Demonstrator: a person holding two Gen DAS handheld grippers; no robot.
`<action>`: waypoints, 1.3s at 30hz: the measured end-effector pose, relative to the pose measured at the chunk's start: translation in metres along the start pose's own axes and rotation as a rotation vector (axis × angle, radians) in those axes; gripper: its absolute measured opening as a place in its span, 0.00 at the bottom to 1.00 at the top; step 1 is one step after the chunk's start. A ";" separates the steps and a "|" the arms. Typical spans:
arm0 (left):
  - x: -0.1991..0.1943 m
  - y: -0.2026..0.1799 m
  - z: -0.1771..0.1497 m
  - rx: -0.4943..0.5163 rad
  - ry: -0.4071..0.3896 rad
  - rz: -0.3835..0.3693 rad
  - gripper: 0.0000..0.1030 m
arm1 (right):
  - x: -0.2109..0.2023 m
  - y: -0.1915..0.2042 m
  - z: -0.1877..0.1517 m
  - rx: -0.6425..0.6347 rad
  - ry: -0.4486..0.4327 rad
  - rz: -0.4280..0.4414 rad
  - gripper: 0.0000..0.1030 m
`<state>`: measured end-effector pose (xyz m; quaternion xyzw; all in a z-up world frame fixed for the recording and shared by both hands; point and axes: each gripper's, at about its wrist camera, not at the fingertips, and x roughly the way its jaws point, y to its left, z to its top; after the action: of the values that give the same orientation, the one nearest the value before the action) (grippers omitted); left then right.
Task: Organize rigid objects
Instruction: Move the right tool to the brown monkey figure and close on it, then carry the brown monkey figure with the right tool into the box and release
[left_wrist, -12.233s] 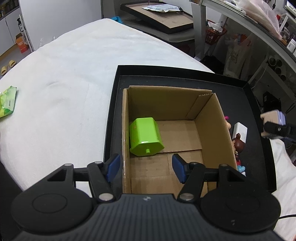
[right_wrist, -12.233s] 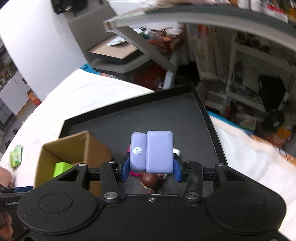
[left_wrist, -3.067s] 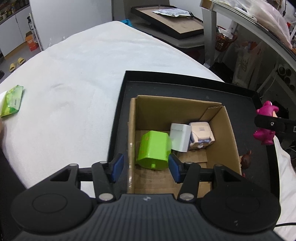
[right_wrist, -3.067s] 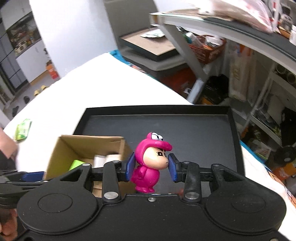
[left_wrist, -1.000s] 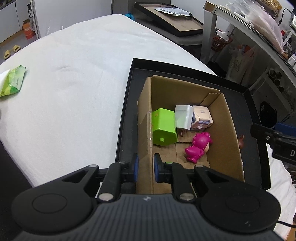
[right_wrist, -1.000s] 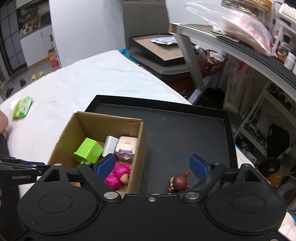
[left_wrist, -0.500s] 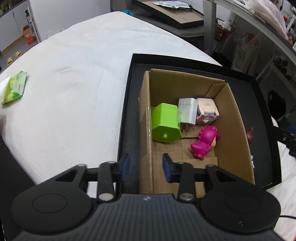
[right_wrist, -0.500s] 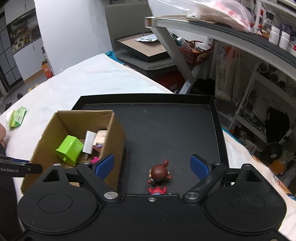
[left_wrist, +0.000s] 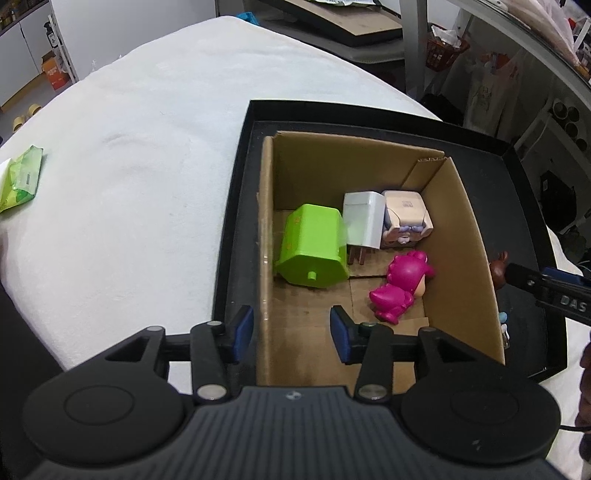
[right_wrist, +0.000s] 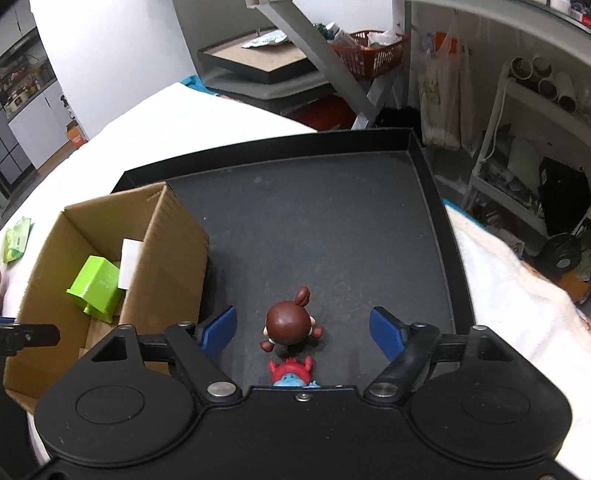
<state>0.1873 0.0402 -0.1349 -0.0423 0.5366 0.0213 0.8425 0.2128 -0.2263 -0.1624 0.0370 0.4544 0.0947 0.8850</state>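
Note:
A cardboard box (left_wrist: 465, 236) stands on a black tray (left_wrist: 236, 206). Inside it lie a green block (left_wrist: 310, 245), a white plug adapter (left_wrist: 364, 219), a pale cube toy (left_wrist: 404, 218) and a pink figurine (left_wrist: 400, 288) on its side. My left gripper (left_wrist: 291, 328) is open, its fingers astride the box's near left wall. My right gripper (right_wrist: 303, 330) is open around a brown-headed figurine (right_wrist: 290, 323) standing on the tray (right_wrist: 332, 229), without touching it. A small red and blue toy (right_wrist: 291, 371) sits just behind that figurine. The box (right_wrist: 166, 266) is to its left.
The tray rests on a white cloth (left_wrist: 129, 166). A green packet (left_wrist: 20, 179) lies at the cloth's far left. Shelves, a metal frame and a red basket (right_wrist: 369, 48) stand beyond the tray. The tray's far half (right_wrist: 314, 206) is bare.
My left gripper let go of the box's left wall and opened wider. My right gripper dropped closer over the brown-headed figurine, which now sits between its open fingers.

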 end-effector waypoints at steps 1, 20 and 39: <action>0.001 -0.001 0.000 0.001 0.002 0.004 0.43 | 0.003 0.000 0.000 0.000 0.006 0.001 0.73; 0.007 -0.012 0.011 -0.018 0.008 0.063 0.45 | 0.014 -0.003 0.003 -0.006 0.002 -0.007 0.30; -0.007 0.000 0.006 -0.041 -0.022 -0.004 0.45 | -0.045 0.033 0.030 -0.076 -0.115 0.020 0.30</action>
<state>0.1903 0.0408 -0.1260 -0.0605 0.5268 0.0311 0.8472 0.2070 -0.2021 -0.1034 0.0134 0.3983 0.1187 0.9094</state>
